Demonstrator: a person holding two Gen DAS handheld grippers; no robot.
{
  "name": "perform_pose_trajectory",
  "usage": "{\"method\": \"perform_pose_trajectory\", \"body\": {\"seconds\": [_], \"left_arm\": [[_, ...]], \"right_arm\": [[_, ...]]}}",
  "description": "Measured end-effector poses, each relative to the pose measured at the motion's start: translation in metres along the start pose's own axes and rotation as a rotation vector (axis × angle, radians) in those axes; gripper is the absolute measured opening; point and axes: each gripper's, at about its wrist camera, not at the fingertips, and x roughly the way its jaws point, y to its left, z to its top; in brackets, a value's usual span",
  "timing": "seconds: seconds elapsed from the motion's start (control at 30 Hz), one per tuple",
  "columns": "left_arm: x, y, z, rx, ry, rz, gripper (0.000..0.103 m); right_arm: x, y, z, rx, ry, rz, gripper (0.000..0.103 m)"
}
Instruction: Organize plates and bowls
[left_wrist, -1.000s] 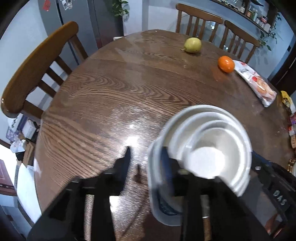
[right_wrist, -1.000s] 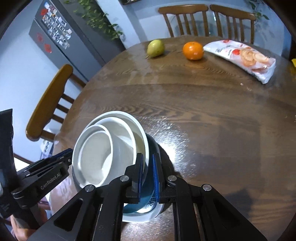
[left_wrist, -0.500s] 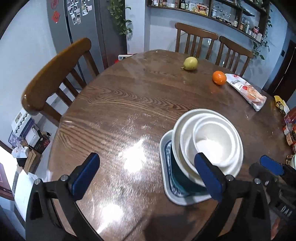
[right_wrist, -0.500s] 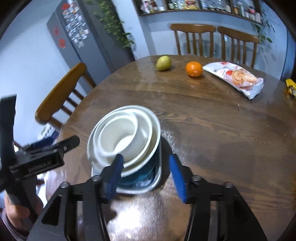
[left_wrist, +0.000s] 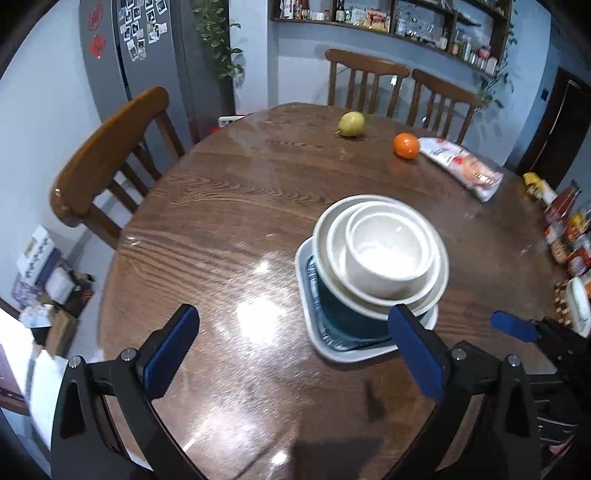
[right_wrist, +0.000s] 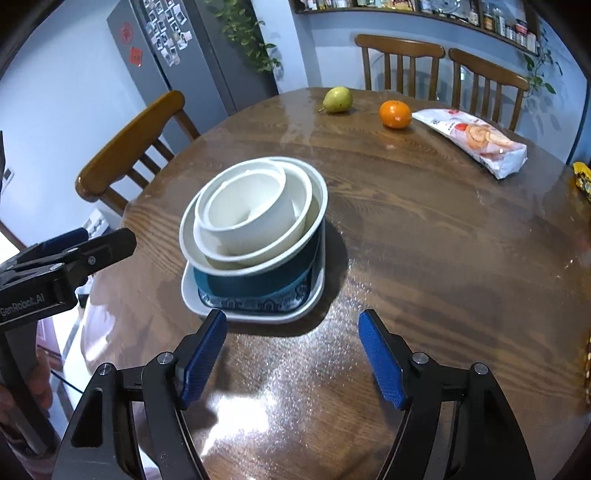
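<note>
The round wooden desk (left_wrist: 221, 206) carries a square plate (left_wrist: 334, 349) near its front edge, with a teal-sided bowl (right_wrist: 258, 280) on it and two white bowls (left_wrist: 384, 254) nested inside. The left tool (left_wrist: 295, 350) stands wide apart, empty; the right tool (right_wrist: 291, 354), just opening, is clear of the stack. A pear (left_wrist: 351, 124) and orange (left_wrist: 406, 145) lie far back.
</note>
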Motion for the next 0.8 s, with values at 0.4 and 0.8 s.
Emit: {"method": "perform_pose_trajectory", "body": {"seconds": [0.4, 0.8], "left_arm": [[-0.001, 0.000, -0.012, 0.011, 0.012, 0.009, 0.102], [-0.010, 0.001, -0.019, 0.041, -0.024, 0.053, 0.102]], "right_arm": [[-0.001, 0.005, -0.002, -0.012, 0.000, 0.006, 0.075], [-0.007, 0.013, 0.002, -0.019, -0.018, 0.006, 0.075]]}}
